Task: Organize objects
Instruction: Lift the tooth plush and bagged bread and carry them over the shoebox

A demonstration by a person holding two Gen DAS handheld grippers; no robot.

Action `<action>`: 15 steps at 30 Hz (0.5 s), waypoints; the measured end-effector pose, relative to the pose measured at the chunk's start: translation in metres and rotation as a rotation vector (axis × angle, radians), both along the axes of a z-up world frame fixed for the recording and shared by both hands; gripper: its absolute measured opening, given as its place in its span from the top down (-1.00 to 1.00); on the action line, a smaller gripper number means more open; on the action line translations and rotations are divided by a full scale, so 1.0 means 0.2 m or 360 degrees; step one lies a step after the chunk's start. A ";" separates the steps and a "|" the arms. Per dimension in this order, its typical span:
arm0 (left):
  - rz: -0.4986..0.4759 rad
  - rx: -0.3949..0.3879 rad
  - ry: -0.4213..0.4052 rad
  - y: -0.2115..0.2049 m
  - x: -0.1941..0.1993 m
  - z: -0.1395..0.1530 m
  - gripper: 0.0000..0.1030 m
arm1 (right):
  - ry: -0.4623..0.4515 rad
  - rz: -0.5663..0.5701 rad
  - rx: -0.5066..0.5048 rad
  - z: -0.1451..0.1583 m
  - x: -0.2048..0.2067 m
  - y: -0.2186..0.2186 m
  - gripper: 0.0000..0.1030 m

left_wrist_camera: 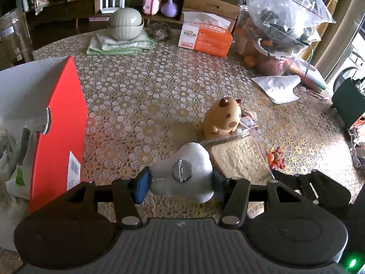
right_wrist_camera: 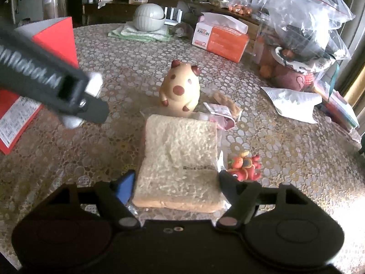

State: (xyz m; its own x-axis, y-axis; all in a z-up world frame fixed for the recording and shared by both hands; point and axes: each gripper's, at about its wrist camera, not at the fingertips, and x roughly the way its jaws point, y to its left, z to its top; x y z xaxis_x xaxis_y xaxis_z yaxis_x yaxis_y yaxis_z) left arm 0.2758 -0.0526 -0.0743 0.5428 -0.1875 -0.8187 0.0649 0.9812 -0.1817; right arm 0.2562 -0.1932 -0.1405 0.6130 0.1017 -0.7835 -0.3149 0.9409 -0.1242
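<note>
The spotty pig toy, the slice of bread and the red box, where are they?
pig toy (right_wrist_camera: 180,86): right wrist view, on its belly.
slice of bread (right_wrist_camera: 180,150): right wrist view, middle of its top.
red box (left_wrist_camera: 61,118): left wrist view, on its red side.

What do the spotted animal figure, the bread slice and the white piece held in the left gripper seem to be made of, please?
Spotted animal figure: smooth, slightly glossy, likely soft plastic or foam. Bread slice: porous crumb, real or squishy foam; cannot tell. White piece: matte, felt-like or plush, with a metal pin clasp on its back.
</note>
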 end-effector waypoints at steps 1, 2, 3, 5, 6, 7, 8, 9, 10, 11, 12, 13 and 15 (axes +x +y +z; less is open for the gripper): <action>-0.0003 -0.0001 0.0001 0.01 -0.01 0.00 -0.06 | 0.0008 -0.0004 0.0020 0.01 0.00 -0.01 -0.47; -0.0006 -0.0001 0.0000 0.01 -0.02 0.01 -0.06 | 0.0014 -0.0008 0.0038 0.02 0.00 -0.02 -0.46; -0.0010 -0.0001 -0.0001 0.02 -0.03 0.01 -0.06 | 0.0015 -0.0011 0.0057 0.04 -0.01 -0.03 -0.46; -0.0018 0.0001 -0.0005 0.03 -0.05 0.02 -0.06 | -0.0003 -0.0007 0.0069 0.08 -0.04 -0.03 -0.46; -0.0022 0.0001 -0.0007 0.04 -0.06 0.02 -0.06 | -0.0011 -0.0002 0.0077 0.10 -0.06 -0.03 -0.46; -0.0025 0.0001 -0.0007 0.05 -0.07 0.03 -0.06 | -0.0014 0.0004 0.0091 0.12 -0.08 -0.03 -0.46; -0.0029 0.0001 -0.0010 0.05 -0.08 0.03 -0.06 | -0.0012 0.0008 0.0106 0.14 -0.09 -0.04 -0.46; -0.0031 0.0002 -0.0012 0.06 -0.09 0.04 -0.06 | -0.0010 0.0010 0.0116 0.16 -0.11 -0.04 -0.46; -0.0034 0.0002 -0.0016 0.07 -0.10 0.05 -0.06 | -0.0005 0.0011 0.0122 0.18 -0.13 -0.04 -0.46; -0.0036 0.0001 -0.0019 0.08 -0.12 0.05 -0.06 | 0.0000 0.0011 0.0129 0.20 -0.15 -0.04 -0.45; -0.0040 0.0001 -0.0022 0.09 -0.13 0.06 -0.06 | 0.0008 0.0011 0.0143 0.22 -0.17 -0.04 -0.45; -0.0044 0.0000 -0.0025 0.10 -0.15 0.07 -0.06 | 0.0014 0.0011 0.0156 0.24 -0.18 -0.04 -0.45; -0.0054 -0.0001 -0.0031 0.12 -0.19 0.09 -0.06 | 0.0017 0.0009 0.0172 0.28 -0.21 -0.03 -0.45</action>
State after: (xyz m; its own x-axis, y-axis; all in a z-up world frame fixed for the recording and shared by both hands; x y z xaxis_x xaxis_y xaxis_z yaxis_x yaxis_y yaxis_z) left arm 0.2385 -0.0283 -0.0560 0.5520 -0.2065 -0.8079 0.1018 0.9783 -0.1805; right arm 0.2137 -0.1993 -0.0837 0.6038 0.1892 -0.7744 -0.3208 0.9470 -0.0188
